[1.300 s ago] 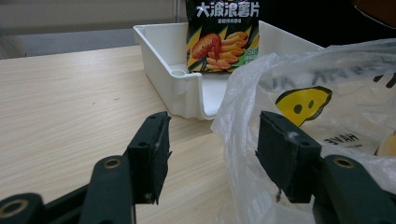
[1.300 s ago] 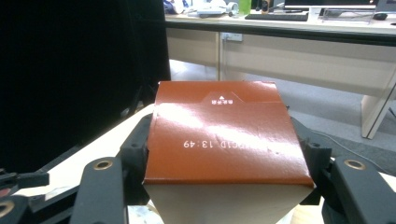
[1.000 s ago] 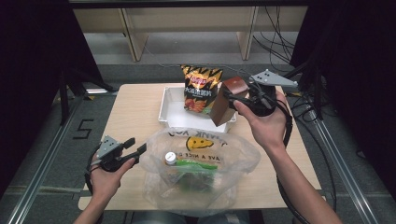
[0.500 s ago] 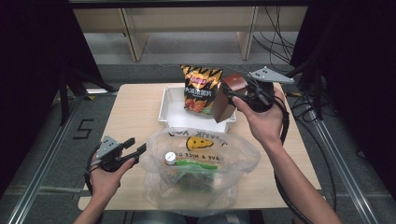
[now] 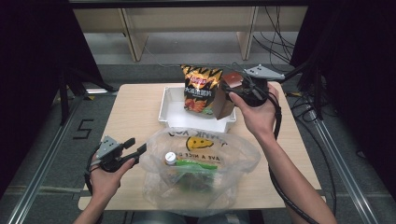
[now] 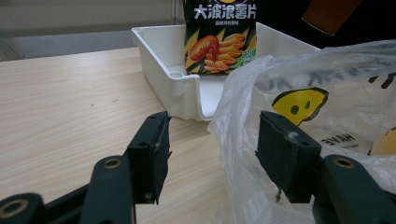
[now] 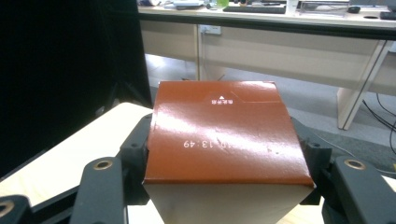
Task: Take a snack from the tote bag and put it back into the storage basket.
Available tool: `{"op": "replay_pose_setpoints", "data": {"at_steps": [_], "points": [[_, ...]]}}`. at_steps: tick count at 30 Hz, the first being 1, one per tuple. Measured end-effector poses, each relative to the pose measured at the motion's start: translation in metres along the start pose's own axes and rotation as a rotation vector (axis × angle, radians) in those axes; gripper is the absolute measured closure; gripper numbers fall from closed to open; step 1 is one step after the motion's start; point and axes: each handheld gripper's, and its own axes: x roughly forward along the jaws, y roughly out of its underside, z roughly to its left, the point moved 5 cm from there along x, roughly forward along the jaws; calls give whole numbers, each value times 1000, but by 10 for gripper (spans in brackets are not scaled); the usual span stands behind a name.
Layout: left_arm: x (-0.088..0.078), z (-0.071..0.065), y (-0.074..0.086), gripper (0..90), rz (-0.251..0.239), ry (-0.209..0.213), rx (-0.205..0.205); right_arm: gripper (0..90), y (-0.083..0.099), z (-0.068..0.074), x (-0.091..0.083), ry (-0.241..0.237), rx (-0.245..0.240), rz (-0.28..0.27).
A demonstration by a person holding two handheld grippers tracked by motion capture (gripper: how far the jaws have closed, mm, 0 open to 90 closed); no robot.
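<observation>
My right gripper (image 5: 235, 91) is shut on a brown box (image 5: 225, 103), which it holds tilted above the right end of the white tray (image 5: 164, 108). In the right gripper view both jaws press the sides of the box (image 7: 219, 135). A black and orange chips bag (image 5: 200, 89) stands upright in the tray, just left of the box. A clear plastic bag with a smiley face (image 5: 233, 151) lies at the table's front, holding a white-capped bottle (image 5: 170, 157) and a green packet (image 5: 198, 167). My left gripper (image 5: 135, 145) is open at that bag's left edge. In the left gripper view (image 6: 212, 149) the film (image 6: 243, 102) lies by the right jaw.
The wooden table (image 5: 133, 109) has bare room on its left half, in front of and beside the tray (image 6: 159, 51). The chips bag (image 6: 219, 32) stands at the tray's near side. Cables (image 5: 280, 126) trail off the right edge. Desk legs stand behind the table.
My right gripper has carried the brown box a little to the left and farther over the tray, closer to the chips bag. The left gripper and the plastic bag have stayed put.
</observation>
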Motion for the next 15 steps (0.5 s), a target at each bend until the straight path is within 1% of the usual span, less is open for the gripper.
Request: {"op": "replay_pose_setpoints", "data": {"at_steps": [1,2,4,6,7,8,9,10,11,13,14,15], "points": [[0,0,0,437,0,0,0,392,1,-1,2,4,8,5],[0,0,0,437,0,0,1,392,1,-2,4,6,6,5],[0,0,0,437,-4,3,0,393,3,-3,6,13,29,17],[0,0,0,437,0,2,2,392,4,-5,10,19,24,18],[0,0,0,437,1,0,2,392,4,-7,12,23,6,10],[0,0,0,437,1,0,2,392,5,-7,13,20,21,21],[0,0,0,438,0,0,1,392,5,-8,14,28,16,16],[0,0,0,437,-4,3,0,392,6,-7,15,28,37,26],[0,0,0,437,-4,3,0,392,6,-9,17,30,21,23],[0,0,0,437,-4,2,0,392,7,-11,21,33,18,25],[0,0,0,437,-3,3,1,392,8,-11,22,36,29,29],[0,0,0,437,-4,3,2,392,9,-12,24,36,17,29]]}}
